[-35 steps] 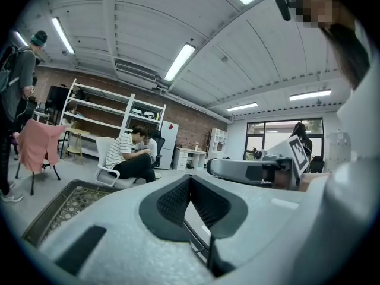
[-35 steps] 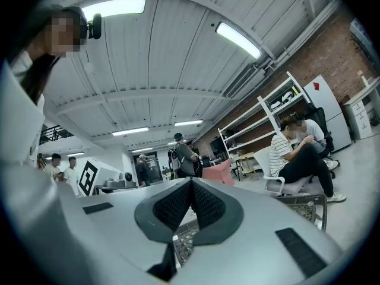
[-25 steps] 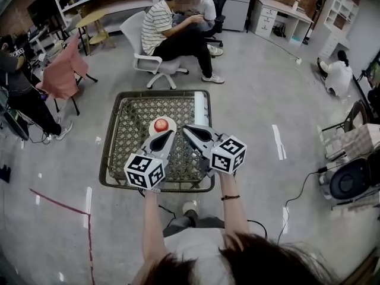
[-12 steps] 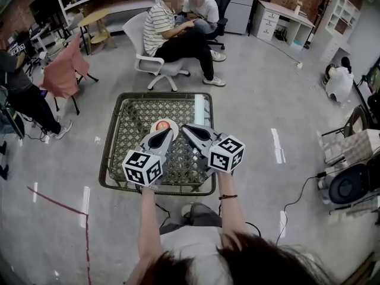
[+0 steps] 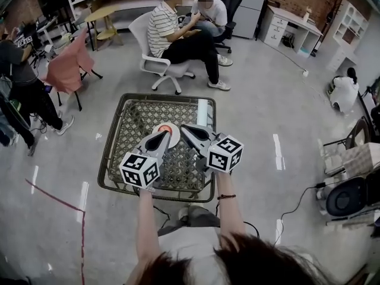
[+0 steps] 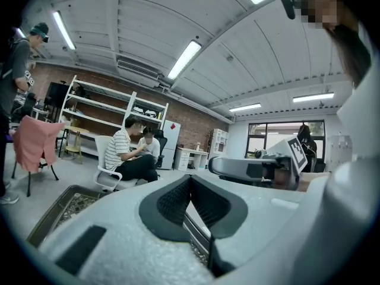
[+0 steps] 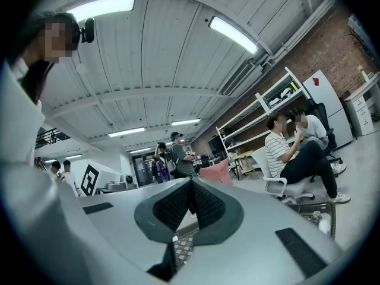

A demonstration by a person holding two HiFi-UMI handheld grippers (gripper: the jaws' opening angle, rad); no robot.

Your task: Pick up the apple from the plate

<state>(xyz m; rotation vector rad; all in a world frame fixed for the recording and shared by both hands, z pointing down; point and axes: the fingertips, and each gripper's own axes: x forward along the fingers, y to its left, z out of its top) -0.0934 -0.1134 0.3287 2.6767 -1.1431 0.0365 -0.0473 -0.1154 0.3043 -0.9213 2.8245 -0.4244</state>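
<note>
A red apple (image 5: 167,129) lies on a white plate (image 5: 159,128) on the patterned top of a low metal-framed table (image 5: 110,154). In the head view my left gripper (image 5: 168,134) hangs over the plate with its tip covering part of the apple. Its jaws are shut with nothing between them, as the left gripper view (image 6: 190,178) shows. My right gripper (image 5: 183,127) is just right of the plate, also shut and empty (image 7: 191,184). Both point roughly level, above the tabletop. Neither gripper view shows the apple.
A white bar (image 5: 203,113) lies along the table's right side. Two seated people (image 5: 178,34) on office chairs are just beyond the table. At the left are a chair draped in pink cloth (image 5: 64,70) and a standing person (image 5: 24,94). Cables (image 5: 297,200) cross the floor at the right.
Both grippers have drifted slightly forward over the table. The left tip now overlaps the apple, which stood fully in view a second ago. Both stay shut.
</note>
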